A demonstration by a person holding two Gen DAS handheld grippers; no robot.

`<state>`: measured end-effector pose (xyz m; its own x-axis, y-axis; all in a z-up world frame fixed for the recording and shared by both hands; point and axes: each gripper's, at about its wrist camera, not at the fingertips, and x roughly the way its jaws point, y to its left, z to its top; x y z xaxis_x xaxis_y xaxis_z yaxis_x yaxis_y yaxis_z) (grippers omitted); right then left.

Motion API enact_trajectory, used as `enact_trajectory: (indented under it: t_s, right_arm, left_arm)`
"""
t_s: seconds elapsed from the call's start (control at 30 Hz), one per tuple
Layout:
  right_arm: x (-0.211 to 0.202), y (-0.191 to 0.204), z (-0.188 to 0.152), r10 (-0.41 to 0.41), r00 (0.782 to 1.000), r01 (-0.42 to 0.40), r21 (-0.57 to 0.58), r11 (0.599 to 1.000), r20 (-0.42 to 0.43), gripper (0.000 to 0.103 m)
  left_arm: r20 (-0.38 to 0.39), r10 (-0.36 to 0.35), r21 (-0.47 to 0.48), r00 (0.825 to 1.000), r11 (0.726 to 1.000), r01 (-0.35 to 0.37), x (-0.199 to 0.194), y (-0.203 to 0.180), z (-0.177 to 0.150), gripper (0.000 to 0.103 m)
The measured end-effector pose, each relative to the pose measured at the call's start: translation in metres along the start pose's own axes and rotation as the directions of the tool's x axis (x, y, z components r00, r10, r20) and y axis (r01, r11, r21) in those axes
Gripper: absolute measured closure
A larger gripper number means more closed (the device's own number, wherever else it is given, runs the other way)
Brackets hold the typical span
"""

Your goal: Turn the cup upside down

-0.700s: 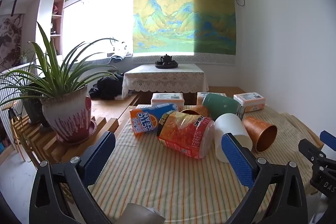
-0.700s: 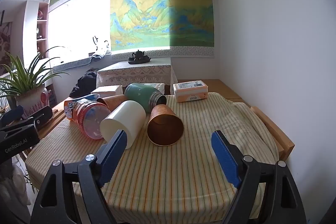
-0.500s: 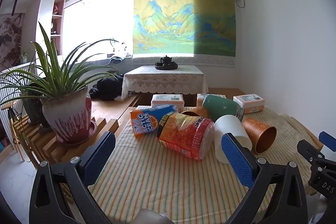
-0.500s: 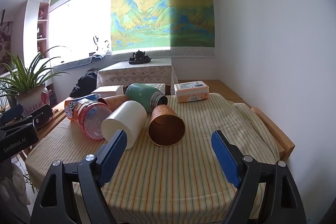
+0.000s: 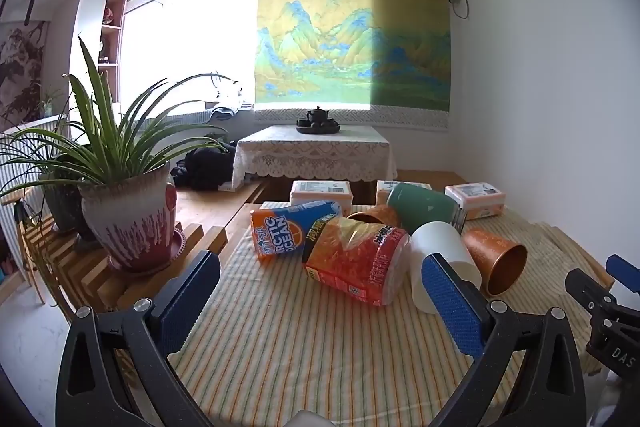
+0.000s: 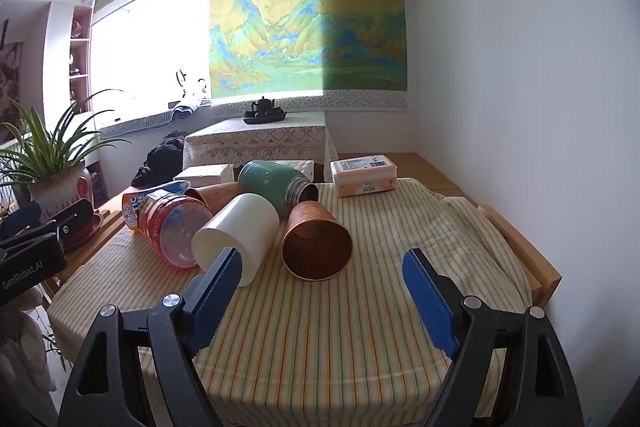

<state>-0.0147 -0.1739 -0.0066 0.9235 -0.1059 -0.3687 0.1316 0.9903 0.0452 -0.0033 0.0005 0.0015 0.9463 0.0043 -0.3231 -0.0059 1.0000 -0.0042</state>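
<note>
Several cups lie on their sides on the striped tablecloth point(image 6: 360, 327). An orange cup point(image 6: 316, 243) has its mouth toward me; it also shows in the left wrist view point(image 5: 494, 259). A white cup point(image 6: 236, 235) lies left of it and shows in the left wrist view point(image 5: 442, 259). A green cup point(image 6: 276, 187) and a second orange cup point(image 6: 218, 195) lie behind. My right gripper point(image 6: 320, 295) is open and empty, just in front of the orange cup. My left gripper point(image 5: 320, 303) is open and empty, short of the pile.
An orange snack jar point(image 5: 356, 263) and an Arctic Ocean carton point(image 5: 292, 231) lie left of the cups. Tissue packs point(image 6: 362, 175) sit at the table's far edge. A potted plant point(image 5: 128, 211) stands on a slatted bench at left. A white wall runs along the right.
Both grippers have drifted slightly forward; the cups look a little nearer. Nothing on the table has moved.
</note>
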Motion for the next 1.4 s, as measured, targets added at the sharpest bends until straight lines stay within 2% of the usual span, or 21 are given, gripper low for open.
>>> enact_trajectory:
  t_s: [1.4]
  right_arm:
    - [0.0034,0.0013,-0.0031,0.000,1.000,0.000,0.002,1.000,-0.006,0.024]
  left_arm:
    - [-0.007,-0.026,0.004,1.000,1.000,0.026,0.0005,0.0008,0.0003,0.001]
